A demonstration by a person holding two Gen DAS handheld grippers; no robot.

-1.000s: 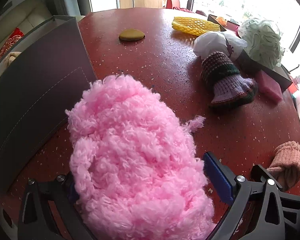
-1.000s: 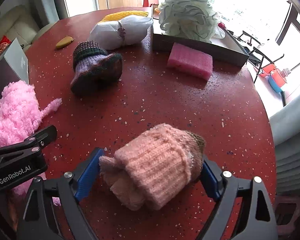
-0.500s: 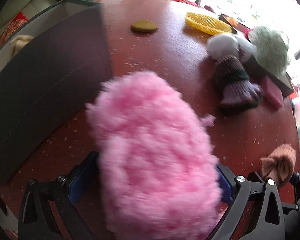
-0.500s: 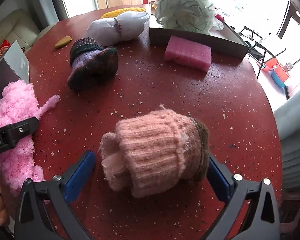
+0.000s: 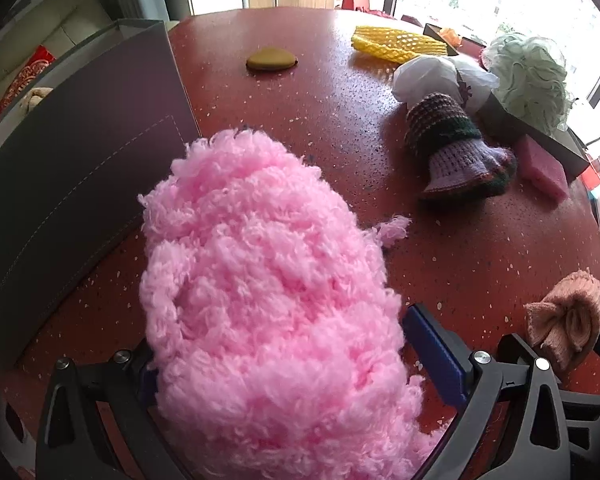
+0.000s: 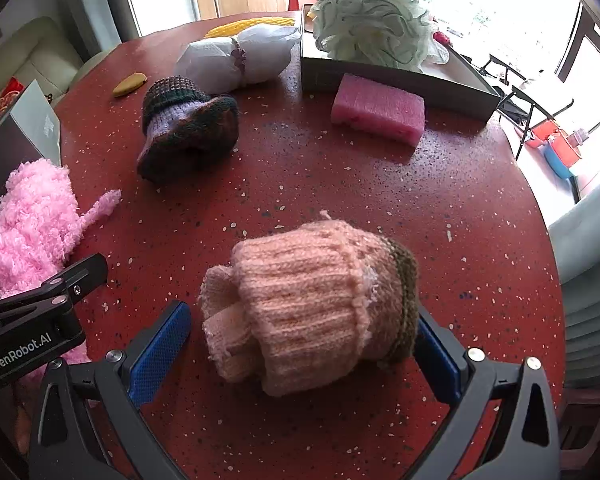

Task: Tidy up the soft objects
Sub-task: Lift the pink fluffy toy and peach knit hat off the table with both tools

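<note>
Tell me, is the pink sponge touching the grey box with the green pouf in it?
Touching, it seems. In the right wrist view the pink sponge lies right against the grey box wall, with no red table showing between them.

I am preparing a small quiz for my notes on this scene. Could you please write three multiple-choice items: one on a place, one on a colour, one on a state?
1. Where is the pale green bath pouf?
A. in the box at the table's far side
B. on the bare table
C. on the sponge

2. What colour is the sponge beside that box?
A. yellow
B. pink
C. blue

3. How is the right hand-held gripper?
A. shut on the peach knitted item
B. open around it
C. away from it

Key: A, the pouf sits in the box; B, the sponge is pink; B, the right hand-held gripper leaves a gap beside the peach knitted item.
</note>
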